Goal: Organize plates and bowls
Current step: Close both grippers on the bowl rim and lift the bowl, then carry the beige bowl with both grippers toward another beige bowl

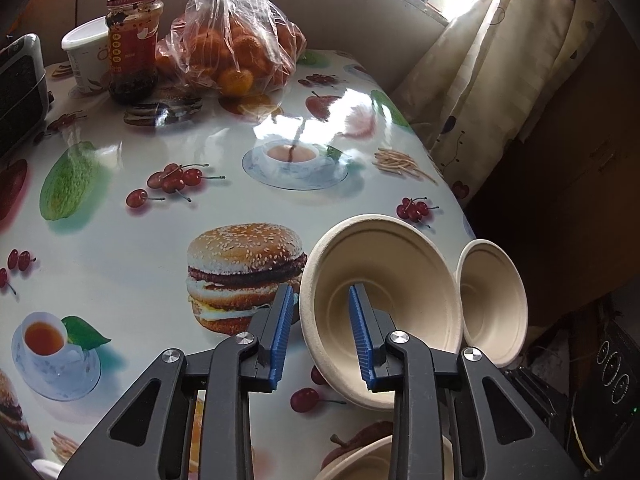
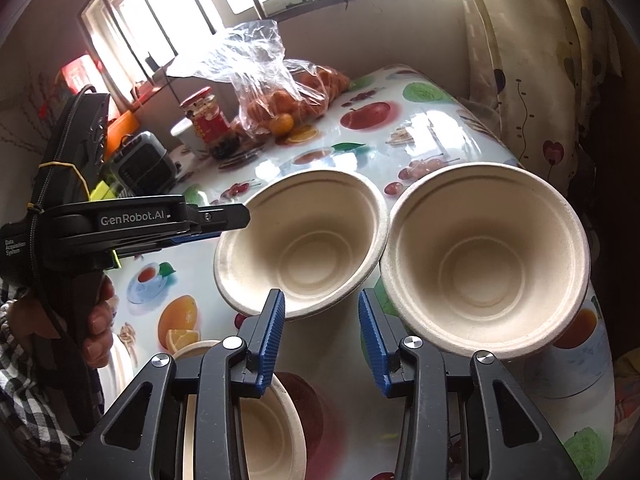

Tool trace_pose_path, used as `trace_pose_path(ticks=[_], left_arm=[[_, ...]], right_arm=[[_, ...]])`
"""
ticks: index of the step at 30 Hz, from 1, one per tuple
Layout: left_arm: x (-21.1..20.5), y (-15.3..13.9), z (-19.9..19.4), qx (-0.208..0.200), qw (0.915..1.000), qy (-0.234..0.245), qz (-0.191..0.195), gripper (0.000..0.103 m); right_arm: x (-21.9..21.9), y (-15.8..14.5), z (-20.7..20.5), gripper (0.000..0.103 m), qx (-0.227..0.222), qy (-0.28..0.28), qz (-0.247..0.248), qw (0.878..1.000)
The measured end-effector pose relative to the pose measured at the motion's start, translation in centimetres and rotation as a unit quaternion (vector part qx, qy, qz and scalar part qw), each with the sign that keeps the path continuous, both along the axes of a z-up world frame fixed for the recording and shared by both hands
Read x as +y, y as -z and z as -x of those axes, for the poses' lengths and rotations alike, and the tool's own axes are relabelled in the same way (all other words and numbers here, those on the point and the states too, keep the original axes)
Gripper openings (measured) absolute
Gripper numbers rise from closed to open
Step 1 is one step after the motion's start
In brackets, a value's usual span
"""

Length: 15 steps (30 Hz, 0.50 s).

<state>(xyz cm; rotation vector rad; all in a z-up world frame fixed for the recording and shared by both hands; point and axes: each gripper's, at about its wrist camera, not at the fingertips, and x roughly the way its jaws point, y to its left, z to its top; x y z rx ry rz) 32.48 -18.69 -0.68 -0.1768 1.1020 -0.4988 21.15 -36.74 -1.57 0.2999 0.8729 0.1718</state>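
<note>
Plainly astride the near rim of the left bowl with the left gripper: outer pad just beside the outside of the wall, inner pad down inside the hollow. Stands partly apart, a narrow gape rather than a pinch. Shows the wall between the pads, yet the inner pad seems to sit clear of it, so reads as no firm clamp. Cannot tell whether the bowl rests flat on the table or is tipped up.

Seen side-on from the right wrist view, reaches in over the far-left rim of the same bowl, with a hand wrapped round the handle and a checked sleeve below.

Right gripper: likewise parted a little, nothing but patterned cloth between the pads. Left pad tip overlaps the near edge of the left bowl; right pad sits just beside the near-left rim of the right bowl. Cannot tell whether either pad touches. Grips nothing.

Right bowl: immediately right of the left bowl, rims touching, mouth up, out over the table's edge.

Third bowl: nearer than the left bowl, partly hidden under the right gripper's left arm.

Well beyond the left bowl, at the far end: red-lidded jar, white tub, clear bag of oranges. Off to its right, a pale curtain.
</note>
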Motion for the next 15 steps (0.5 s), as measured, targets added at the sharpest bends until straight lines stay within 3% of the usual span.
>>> trace_pose_path(ticks=[1,7,15], left_arm=[[-0.07,0.1,-0.07,0.001,1.0,0.001,0.001,0.027],[0.17,0.25,-0.25,0.003,1.0,-0.004,0.003,0.019],[0.29,0.23,-0.22,0.002,1.0,-0.004,0.003,0.019]], right_arm=[[-0.03,0.09,-0.11,0.031,0.002,0.0,-0.002,1.0],[-0.09,0.16,-0.21,0.03,0.002,0.004,-0.007,1.0],[-0.15,0.22,-0.31,0.03,0.001,0.005,-0.006,1.0]])
